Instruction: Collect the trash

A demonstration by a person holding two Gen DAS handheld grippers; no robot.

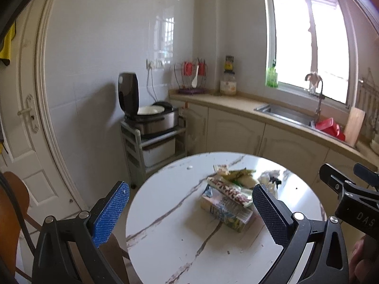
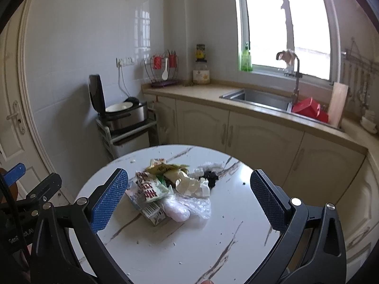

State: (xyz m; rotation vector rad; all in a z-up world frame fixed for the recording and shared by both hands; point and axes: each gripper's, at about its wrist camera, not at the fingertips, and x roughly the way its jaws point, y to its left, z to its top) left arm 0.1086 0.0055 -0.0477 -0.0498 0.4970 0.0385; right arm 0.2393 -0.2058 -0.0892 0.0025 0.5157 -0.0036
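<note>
Presently, I am holding both grippers wide apart and empty above the round table (image 2: 165, 248).
Left gripper (image 1: 189, 210) and right gripper (image 2: 189, 198) are hovering over the trash pile (image 2: 170, 189), which is lying near the table's far edge.

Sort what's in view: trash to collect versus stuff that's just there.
To collect, all on the round table:
flattened carton
red-and-white wrapper
clear plastic bag
yellow wrappers

Just there:
rice cooker
sink
red tub
cutting board
</note>
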